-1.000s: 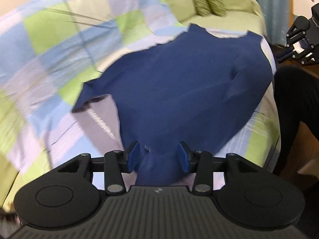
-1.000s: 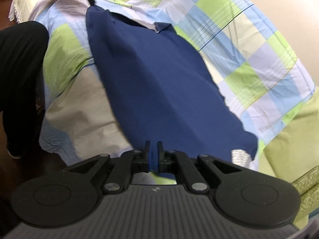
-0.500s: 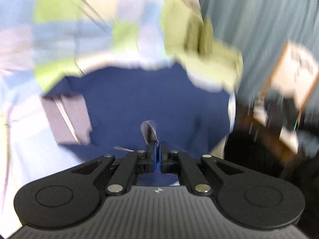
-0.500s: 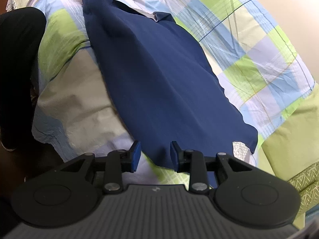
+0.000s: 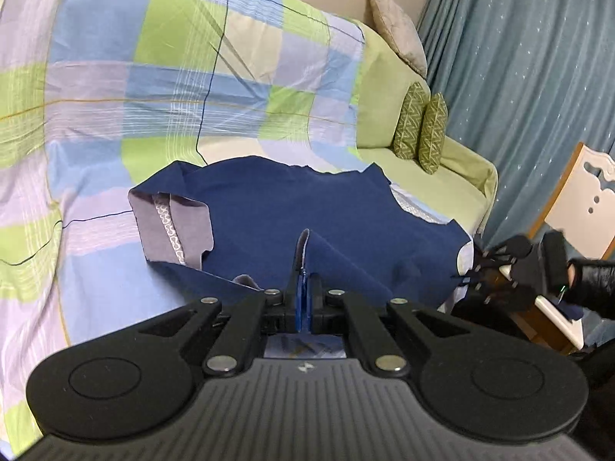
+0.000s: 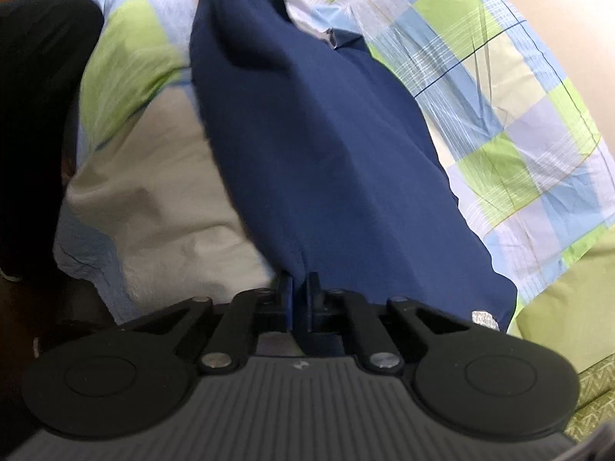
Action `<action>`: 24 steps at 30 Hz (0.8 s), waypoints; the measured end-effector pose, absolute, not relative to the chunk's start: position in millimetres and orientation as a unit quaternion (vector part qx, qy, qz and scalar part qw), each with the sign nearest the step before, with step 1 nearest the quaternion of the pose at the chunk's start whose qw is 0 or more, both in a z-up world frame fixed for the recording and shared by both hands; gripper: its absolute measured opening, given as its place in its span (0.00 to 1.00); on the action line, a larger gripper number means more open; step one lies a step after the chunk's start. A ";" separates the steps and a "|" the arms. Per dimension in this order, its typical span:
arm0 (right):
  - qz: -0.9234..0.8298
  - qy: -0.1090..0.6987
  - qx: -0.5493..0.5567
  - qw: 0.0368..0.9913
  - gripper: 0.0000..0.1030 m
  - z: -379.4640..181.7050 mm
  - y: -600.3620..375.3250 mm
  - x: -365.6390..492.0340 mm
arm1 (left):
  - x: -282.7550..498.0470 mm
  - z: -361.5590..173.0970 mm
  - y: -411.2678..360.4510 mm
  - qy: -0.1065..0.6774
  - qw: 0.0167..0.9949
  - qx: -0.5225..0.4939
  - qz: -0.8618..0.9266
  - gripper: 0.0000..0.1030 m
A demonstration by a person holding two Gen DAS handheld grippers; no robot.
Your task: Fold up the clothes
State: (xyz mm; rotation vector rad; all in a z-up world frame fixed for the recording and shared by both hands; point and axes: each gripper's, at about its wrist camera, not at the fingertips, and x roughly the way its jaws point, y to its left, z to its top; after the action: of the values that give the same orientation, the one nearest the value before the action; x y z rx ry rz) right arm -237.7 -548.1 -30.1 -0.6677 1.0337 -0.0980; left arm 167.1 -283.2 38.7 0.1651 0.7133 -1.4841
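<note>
A navy blue garment (image 5: 326,207) lies spread on the checked bedspread (image 5: 153,77); one corner is turned back and shows its grey lining (image 5: 173,226). My left gripper (image 5: 305,280) is shut on a raised fold at the garment's near edge. In the right wrist view the same navy garment (image 6: 307,134) stretches away, and my right gripper (image 6: 300,280) is closing its jaws on the near edge, cloth pinched between the pads. The right gripper (image 5: 476,269) also shows at the far right of the left wrist view, at the garment's other end.
Two green patterned cushions (image 5: 423,126) and a grey pillow (image 5: 399,38) sit on a green-covered seat. A blue curtain (image 5: 538,77) and a white wooden chair (image 5: 588,199) stand at the right. A person's black-clothed leg (image 6: 34,115) is beside the bed edge.
My left gripper went from open around the cloth to shut on it, then lifted and rolled. The right gripper opened briefly, then shut again on the garment's edge.
</note>
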 end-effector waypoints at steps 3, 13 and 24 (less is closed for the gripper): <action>-0.037 0.474 -0.329 0.816 0.02 9.8 -550.8 -237.8 | 163.5 42.4 -263.7 0.313 0.684 0.052 -0.657 0.00; 0.027 0.534 -0.359 0.765 0.05 -5.5 -541.7 -241.2 | 144.6 -34.3 -224.6 0.404 0.695 0.077 -0.589 0.00; -0.071 0.509 -0.209 0.832 0.32 2.7 -568.9 -260.1 | 176.2 -10.8 -230.3 0.372 0.738 0.090 -0.556 0.25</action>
State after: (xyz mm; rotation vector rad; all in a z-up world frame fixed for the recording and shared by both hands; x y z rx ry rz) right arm -260.1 -568.9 2.7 -0.4432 1.0802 -0.1514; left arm 176.2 -230.3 -10.8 0.1986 0.8173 -1.2201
